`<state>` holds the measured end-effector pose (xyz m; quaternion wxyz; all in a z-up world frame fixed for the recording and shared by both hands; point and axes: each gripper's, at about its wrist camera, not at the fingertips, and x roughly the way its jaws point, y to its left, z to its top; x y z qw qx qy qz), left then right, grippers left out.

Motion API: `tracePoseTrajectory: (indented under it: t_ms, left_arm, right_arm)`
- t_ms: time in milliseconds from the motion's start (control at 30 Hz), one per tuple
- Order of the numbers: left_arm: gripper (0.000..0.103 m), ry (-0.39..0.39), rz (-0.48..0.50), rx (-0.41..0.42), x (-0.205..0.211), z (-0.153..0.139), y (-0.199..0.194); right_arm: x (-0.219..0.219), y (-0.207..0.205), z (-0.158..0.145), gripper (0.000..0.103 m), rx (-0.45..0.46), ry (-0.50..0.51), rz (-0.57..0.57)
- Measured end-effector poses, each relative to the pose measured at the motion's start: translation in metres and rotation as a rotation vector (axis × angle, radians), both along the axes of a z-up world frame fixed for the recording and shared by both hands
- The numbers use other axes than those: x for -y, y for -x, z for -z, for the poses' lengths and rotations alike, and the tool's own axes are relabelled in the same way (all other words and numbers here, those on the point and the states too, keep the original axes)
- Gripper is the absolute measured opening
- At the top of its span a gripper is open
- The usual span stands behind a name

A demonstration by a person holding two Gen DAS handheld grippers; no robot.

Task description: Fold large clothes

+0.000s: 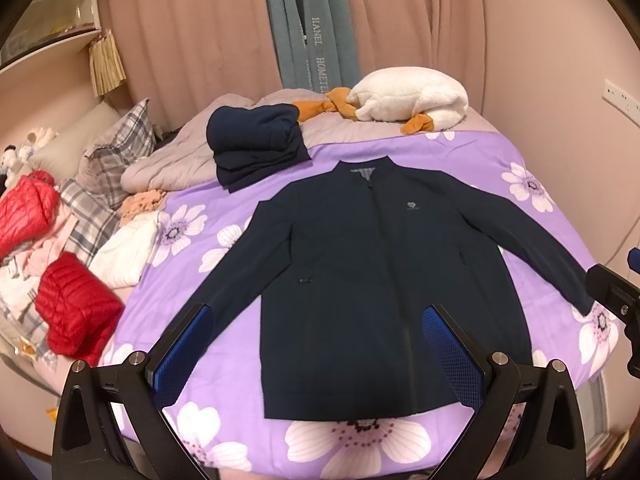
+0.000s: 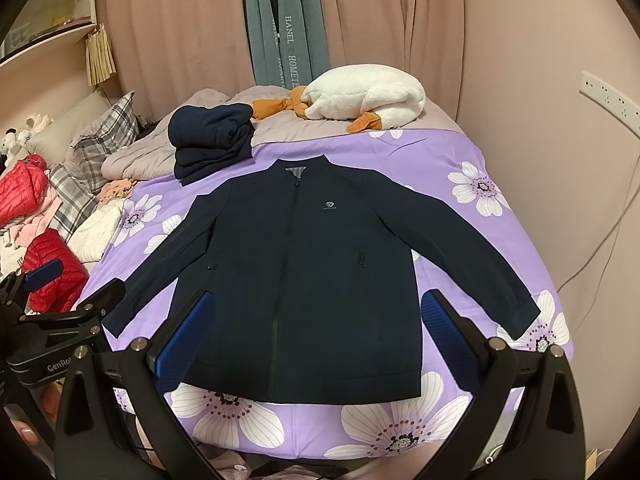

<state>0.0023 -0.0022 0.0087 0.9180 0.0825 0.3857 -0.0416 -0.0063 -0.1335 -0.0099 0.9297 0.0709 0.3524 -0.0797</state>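
Red puffer jackets [image 1: 76, 304] piled at bed's left edge. Left claw [image 1: 320, 344] wide, holding nothing — hovering over the hem of the navy jacket [image 1: 360, 272]. Jacket lies flat, zipped, sleeves spread, centre of the purple floral bed [image 1: 460, 152]; folded navy stack [image 1: 256, 144] behind it. Right claw [image 2: 316, 344] also wide, empty.
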Motion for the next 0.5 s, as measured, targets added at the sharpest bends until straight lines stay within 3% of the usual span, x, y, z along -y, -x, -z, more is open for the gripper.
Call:
tracePoseTrajectory:
  t_ms: [500]
  left_arm:
    - [0.103, -0.003, 0.001, 0.001, 0.0043, 0.0017, 0.0003]
  right_arm:
    - [-0.0026, -0.0013, 0.0012, 0.103, -0.006, 0.001, -0.008]
